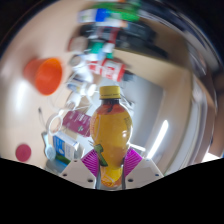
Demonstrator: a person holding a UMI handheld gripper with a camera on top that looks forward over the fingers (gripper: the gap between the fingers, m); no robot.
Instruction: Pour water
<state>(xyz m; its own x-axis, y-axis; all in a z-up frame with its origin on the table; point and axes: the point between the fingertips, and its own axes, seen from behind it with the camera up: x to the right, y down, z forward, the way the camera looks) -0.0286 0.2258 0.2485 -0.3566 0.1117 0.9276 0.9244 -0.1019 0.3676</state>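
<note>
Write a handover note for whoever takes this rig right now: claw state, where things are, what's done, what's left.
Claw: closed on the bottle, pink pads pressing its lower body; bottle upright, orange liquid inside, orange cap on.
Orange cup: beyond the claw, off to the left on the table, looks empty.
Done: bottle grasped.
Left: uncap if needed, carry the bottle to the cup, tilt and pour.

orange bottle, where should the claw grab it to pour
Grip the orange bottle on its straight lower body, side-on from the near side. It stands upright between the pink pads already, and the neck narrows toward the cap, so lower looks safer.
</note>
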